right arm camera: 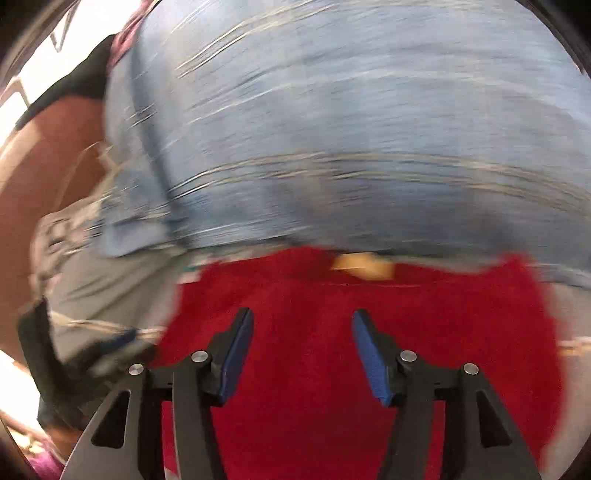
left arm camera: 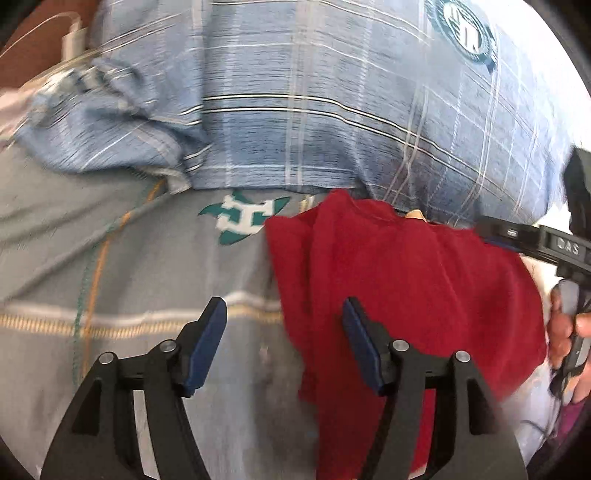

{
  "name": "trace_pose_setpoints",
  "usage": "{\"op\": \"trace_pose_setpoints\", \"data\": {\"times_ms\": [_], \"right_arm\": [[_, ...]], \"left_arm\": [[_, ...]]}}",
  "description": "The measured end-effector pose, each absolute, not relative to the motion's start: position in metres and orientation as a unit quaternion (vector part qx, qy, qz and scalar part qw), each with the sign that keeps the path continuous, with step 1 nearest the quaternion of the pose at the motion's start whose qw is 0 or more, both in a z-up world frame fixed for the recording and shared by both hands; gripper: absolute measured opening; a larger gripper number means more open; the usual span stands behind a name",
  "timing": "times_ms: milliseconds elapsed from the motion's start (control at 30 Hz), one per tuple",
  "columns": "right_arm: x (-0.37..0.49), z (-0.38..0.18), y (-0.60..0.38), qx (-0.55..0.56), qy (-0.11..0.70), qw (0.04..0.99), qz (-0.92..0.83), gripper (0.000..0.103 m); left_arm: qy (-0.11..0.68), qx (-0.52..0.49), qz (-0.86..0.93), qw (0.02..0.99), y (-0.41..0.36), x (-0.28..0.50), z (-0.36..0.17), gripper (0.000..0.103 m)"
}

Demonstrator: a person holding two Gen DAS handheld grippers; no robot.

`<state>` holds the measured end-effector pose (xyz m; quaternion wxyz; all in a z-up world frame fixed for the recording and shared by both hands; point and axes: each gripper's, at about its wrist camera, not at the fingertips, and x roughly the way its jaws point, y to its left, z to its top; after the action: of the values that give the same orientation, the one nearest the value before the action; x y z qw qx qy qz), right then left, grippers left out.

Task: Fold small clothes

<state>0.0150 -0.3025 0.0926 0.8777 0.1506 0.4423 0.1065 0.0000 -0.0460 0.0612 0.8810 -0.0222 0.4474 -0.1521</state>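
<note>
A small red garment (left arm camera: 406, 280) lies spread on a grey cloth (left arm camera: 147, 266) that bears a teal and white emblem (left arm camera: 243, 221). My left gripper (left arm camera: 282, 314) hangs open over the red garment's left edge, one finger above the grey cloth and the other above the red, with nothing between the pads. In the blurred right wrist view my right gripper (right arm camera: 303, 321) is open above the middle of the red garment (right arm camera: 332, 332), holding nothing. A tan label (right arm camera: 362, 267) shows at the garment's far edge.
A large blue plaid shirt (left arm camera: 314, 110) with a round badge (left arm camera: 465, 33) lies bunched just beyond the red garment. A hand (left arm camera: 565, 325) holds the other black tool at the right edge. Brown surface (right arm camera: 48, 166) shows at the left.
</note>
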Motion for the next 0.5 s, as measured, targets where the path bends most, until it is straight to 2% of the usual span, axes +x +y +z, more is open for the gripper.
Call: {"op": "trace_pose_setpoints", "data": {"times_ms": [267,333,367,500], "right_arm": [[0.080,0.063,-0.187,0.106,0.506,0.846,0.131,0.054],[0.092,0.047,-0.172,0.056,0.528,0.842,0.099,0.012],[0.092,0.043,-0.170,0.035,0.530,0.843,0.087,0.006],[0.080,0.061,-0.171,0.031,0.488,0.867,0.096,0.006]], "left_arm": [[0.447,-0.042,-0.149,0.881,-0.034,-0.007,0.054,0.065],[0.448,-0.046,-0.152,0.880,-0.033,-0.005,0.052,0.065],[0.449,-0.046,-0.152,0.879,-0.032,-0.005,0.052,0.066],[0.446,-0.041,-0.150,0.881,-0.028,-0.003,0.052,0.066]]}}
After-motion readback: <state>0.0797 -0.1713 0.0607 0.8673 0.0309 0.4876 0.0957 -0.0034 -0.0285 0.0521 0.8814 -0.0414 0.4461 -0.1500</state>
